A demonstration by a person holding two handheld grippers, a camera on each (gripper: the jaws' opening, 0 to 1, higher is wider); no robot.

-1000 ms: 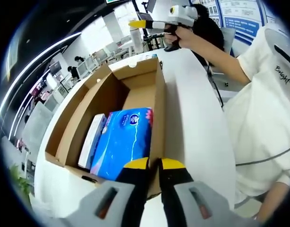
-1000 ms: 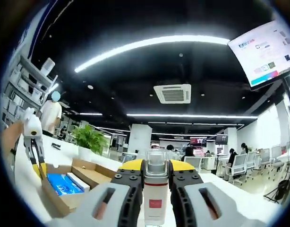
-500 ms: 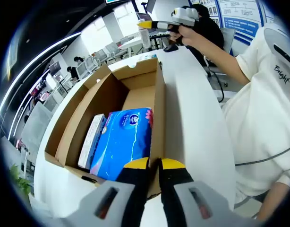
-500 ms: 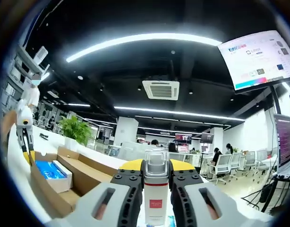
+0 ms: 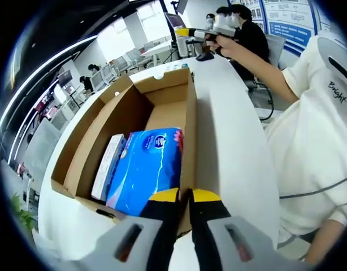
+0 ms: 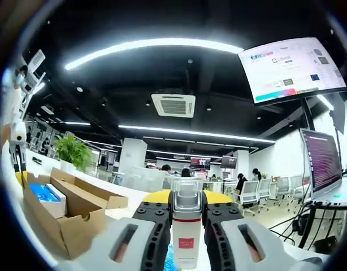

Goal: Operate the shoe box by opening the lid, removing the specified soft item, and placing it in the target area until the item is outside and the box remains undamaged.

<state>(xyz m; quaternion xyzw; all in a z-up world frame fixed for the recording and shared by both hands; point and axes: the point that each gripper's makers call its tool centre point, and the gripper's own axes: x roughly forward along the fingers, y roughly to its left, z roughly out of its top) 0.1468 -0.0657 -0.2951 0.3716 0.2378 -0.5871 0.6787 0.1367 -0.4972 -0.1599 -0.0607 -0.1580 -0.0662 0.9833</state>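
Since a second ago the right claw (image 5: pixel 182 32) has swung further off along the far end of the white surface (image 5: pixel 233 147), carrying its bottle away from the shoe box (image 5: pixel 187 121); in the right gripper view the box has slid toward the picture's left edge and a wall screen (image 6: pixel 292 68) and a laptop (image 6: pixel 326 166) have come in on the right. Left claw (image 5: pixel 183 196) has stayed put.

In the left gripper view the left claw's yellow-tipped jaws stand almost together, pinching the near cardboard wall of the box at its right corner. The box sits open on the surface, flaps spread. Inside it, just beyond the claw's tips, lies the blue tissue pack (image 5: pixel 148 166), the soft item, against the near wall on the box's right side; a white carton (image 5: pixel 107 167) lies beside it on the left. The far half of the box floor is bare cardboard.

A person in a white top (image 5: pixel 315 141) stands to the right, one arm stretched out past the box's far end with the right claw in hand.

In the right gripper view the right claw (image 6: pixel 186 196) is clamped on a small bottle (image 6: pixel 186 231) with a clear cap and a red label, held upright between the jaws. The box (image 6: pixel 55 217) lies low left, well apart from this claw, the blue pack (image 6: pixel 40 193) showing inside it, and the left claw (image 6: pixel 17 164) hangs at its far side.
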